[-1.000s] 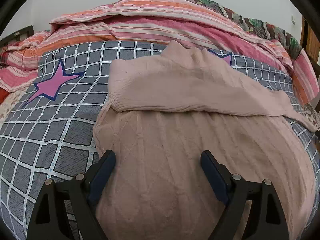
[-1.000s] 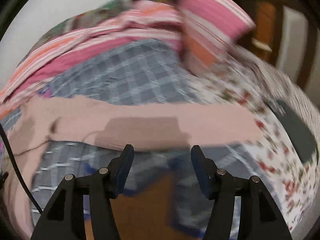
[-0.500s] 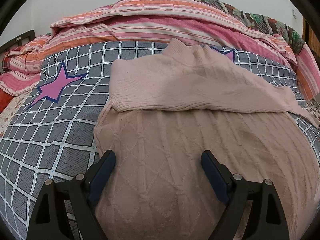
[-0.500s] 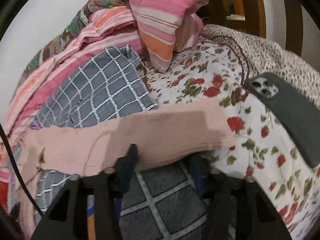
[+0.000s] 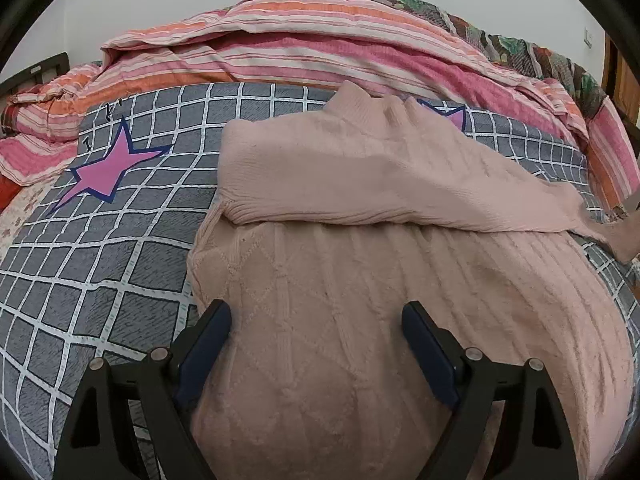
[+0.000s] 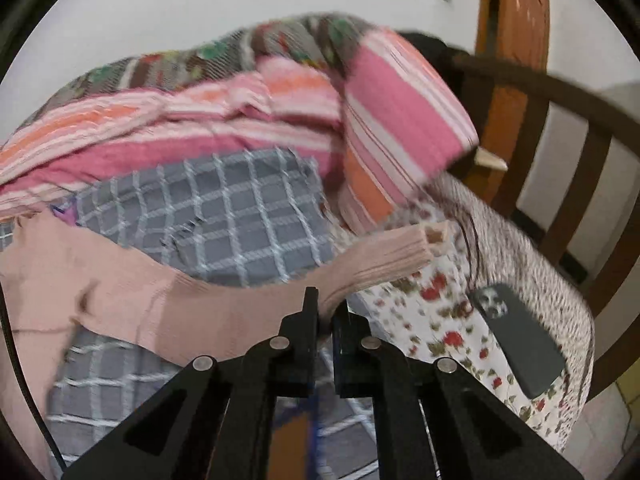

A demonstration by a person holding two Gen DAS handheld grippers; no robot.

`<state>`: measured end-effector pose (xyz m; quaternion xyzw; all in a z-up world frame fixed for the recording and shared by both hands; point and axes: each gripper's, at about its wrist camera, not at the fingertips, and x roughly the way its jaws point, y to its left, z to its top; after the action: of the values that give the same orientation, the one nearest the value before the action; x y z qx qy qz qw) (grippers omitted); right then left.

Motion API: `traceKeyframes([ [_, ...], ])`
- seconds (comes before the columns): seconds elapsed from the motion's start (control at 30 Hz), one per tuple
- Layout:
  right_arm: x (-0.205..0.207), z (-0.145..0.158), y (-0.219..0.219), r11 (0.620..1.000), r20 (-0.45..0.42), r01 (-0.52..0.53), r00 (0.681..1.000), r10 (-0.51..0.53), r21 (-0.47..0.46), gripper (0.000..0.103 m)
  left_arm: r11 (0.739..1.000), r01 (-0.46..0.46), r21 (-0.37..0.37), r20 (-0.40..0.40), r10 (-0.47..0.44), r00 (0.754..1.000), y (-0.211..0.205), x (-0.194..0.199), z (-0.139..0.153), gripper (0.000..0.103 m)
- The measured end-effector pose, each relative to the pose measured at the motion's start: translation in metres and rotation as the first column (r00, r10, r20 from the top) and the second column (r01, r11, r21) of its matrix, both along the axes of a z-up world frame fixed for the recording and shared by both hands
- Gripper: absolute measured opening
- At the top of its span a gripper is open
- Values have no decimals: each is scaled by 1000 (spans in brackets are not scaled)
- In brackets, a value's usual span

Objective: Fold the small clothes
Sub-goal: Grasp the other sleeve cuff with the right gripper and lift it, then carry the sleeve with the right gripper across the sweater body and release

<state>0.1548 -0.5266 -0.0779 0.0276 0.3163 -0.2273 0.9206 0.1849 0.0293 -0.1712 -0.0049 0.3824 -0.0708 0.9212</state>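
A pale pink knitted sweater lies spread on the grey checked blanket, with one sleeve folded across its chest. My left gripper hovers open over the sweater's lower body, nothing between its fingers. In the right wrist view the other sleeve stretches across the blanket, and my right gripper is shut on it near the ribbed cuff. The cuff end sticks up past the jaws, lifted off the bed.
A striped pink and orange quilt is heaped along the back. A striped pillow lies at the right, with a floral sheet and a dark phone below it. A wooden bed rail stands behind.
My right gripper closed on the sleeve near its cuff and rose with it; the sleeve end now hangs off the bed. The left gripper stayed still and open.
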Motion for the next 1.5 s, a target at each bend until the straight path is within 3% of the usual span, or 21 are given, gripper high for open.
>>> traceKeyframes([
  [0.17,15,38,64,996,49,-80,995,81,-27,6,998,7,-56,-8,-7,1000,6,0,3,87],
  [0.33,43,62,146,977,81,-210,974,211,-24,5,974,-41,-222,-18,39,999,42,-5,18,87],
  [0.4,57,68,185,962,90,-273,958,273,-13,5,965,-73,-251,-14,71,997,63,-10,23,87],
  [0.57,94,72,286,895,117,-445,890,440,25,5,960,-142,-242,5,147,989,107,-22,33,87],
  [0.77,130,47,400,774,126,-624,781,612,109,5,959,-182,-218,18,190,982,145,-36,32,87],
  [0.87,147,13,442,728,81,-664,746,661,170,5,954,-200,-223,1,205,979,158,-41,25,87],
  [1.03,163,-40,478,698,-20,-675,715,698,241,10,958,-193,-212,-19,194,981,165,-48,16,87],
  [1.1,169,-55,478,671,-50,-679,691,721,296,31,960,-186,-208,-25,185,982,162,-48,14,87],
  [1.13,169,-61,478,662,-71,-675,681,729,328,49,961,-183,-209,-29,181,983,160,-48,14,87],
  [1.17,167,-63,474,654,-87,-671,672,735,348,52,962,-176,-211,-31,173,984,157,-47,14,87],
  [1.33,125,-40,422,691,-32,-677,708,706,254,55,974,-117,-192,-10,118,993,132,-39,23,87],
  [1.5,75,-30,313,840,-18,-535,842,538,96,59,976,-101,-193,17,106,994,112,-28,34,87],
])
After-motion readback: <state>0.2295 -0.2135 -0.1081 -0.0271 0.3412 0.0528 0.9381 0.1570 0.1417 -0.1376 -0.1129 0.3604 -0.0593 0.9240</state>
